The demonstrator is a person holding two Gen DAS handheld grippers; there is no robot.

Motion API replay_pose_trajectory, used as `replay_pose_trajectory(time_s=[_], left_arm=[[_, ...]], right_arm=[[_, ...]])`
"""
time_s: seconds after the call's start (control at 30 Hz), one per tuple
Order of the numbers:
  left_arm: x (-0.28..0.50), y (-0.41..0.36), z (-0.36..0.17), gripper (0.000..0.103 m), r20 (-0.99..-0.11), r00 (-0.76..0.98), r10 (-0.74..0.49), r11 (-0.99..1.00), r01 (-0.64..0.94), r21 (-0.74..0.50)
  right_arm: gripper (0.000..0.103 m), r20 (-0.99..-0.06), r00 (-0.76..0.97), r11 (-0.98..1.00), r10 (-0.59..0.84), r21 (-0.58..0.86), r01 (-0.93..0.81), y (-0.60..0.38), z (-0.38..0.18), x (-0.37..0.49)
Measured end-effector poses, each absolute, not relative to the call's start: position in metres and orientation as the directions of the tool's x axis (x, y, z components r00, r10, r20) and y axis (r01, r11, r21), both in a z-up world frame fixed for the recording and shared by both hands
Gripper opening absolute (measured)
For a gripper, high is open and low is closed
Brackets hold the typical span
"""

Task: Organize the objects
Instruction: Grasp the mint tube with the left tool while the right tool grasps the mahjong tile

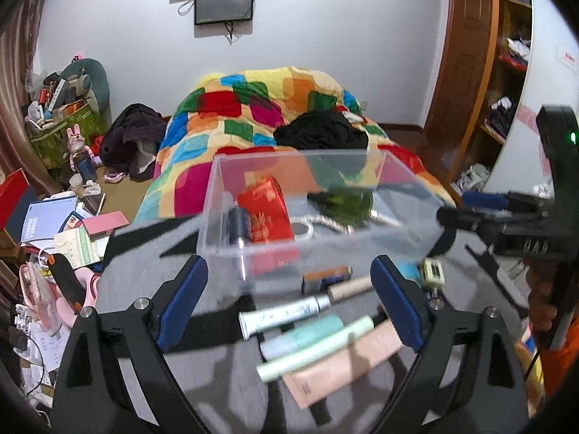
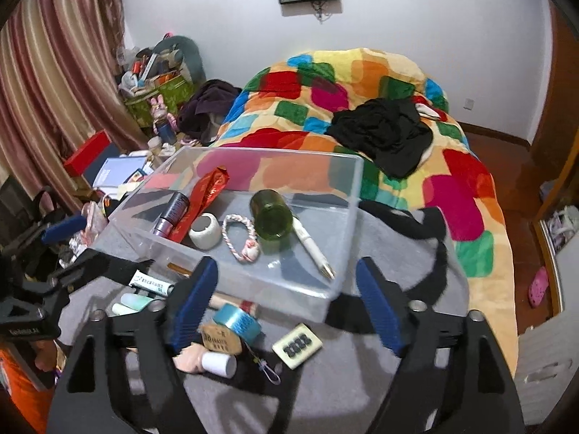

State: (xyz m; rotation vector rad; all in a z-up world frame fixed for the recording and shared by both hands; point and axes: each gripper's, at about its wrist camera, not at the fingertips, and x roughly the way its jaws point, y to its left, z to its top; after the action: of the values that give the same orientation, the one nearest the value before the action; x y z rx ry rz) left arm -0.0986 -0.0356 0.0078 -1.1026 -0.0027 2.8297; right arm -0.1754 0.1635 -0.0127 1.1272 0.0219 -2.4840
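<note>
A clear plastic box (image 2: 325,282) (image 1: 213,217) sits on a grey and black cloth (image 2: 398,231). It holds a red packet (image 2: 206,195), a dark tube (image 2: 172,213), a white roll (image 2: 205,230), a rope loop (image 2: 235,235), a green jar (image 2: 272,215) and a white pen (image 2: 313,246). My left gripper (image 1: 289,300) is open above loose tubes: a silver tube (image 1: 286,313), a mint tube (image 1: 315,347), a pink box (image 1: 343,365). My right gripper (image 2: 286,300) is open above a blue tape roll (image 2: 237,320), a white clicker (image 2: 297,345) and a white cylinder (image 2: 219,363).
A bed with a colourful quilt (image 2: 362,108) and black clothes (image 2: 383,133) lies behind the box. Cluttered books and boxes (image 1: 54,224) crowd the floor at left. A wooden shelf (image 1: 506,72) stands at right. The other gripper shows at the right edge (image 1: 506,217).
</note>
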Motion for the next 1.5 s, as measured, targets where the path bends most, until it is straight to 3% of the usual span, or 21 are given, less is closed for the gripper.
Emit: replay_pose_trajectory(time_s=[0.53, 0.6, 0.87, 0.97, 1.5], left_arm=[[-0.069, 0.013, -0.046, 0.092, -0.771, -0.61, 0.184, -0.968, -0.249, -0.034], [-0.071, 0.021, -0.049, 0.092, -0.777, -0.599, 0.194, -0.962, -0.272, -0.03], [-0.093, 0.027, -0.062, 0.092, -0.81, -0.557, 0.184, -0.958, -0.286, -0.02], [-0.092, 0.024, -0.065, 0.092, -0.812, -0.547, 0.205, -0.957, -0.286, -0.049], [-0.056, 0.028, -0.064, 0.047, -0.8, -0.554, 0.23, -0.953, -0.294, -0.071]], right_arm=[[0.077, -0.818, -0.502, -0.94, -0.28, 0.128, 0.316, 0.178, -0.07, -0.164], [0.074, -0.823, -0.494, -0.939, -0.282, 0.131, 0.319, 0.175, -0.074, -0.164], [0.042, -0.836, -0.467, -0.939, -0.286, 0.146, 0.313, 0.169, -0.089, -0.166], [0.037, -0.834, -0.468, -0.936, -0.291, 0.147, 0.32, 0.171, -0.088, -0.164], [0.037, -0.807, -0.517, -0.932, -0.286, 0.108, 0.346, 0.191, -0.074, -0.127]])
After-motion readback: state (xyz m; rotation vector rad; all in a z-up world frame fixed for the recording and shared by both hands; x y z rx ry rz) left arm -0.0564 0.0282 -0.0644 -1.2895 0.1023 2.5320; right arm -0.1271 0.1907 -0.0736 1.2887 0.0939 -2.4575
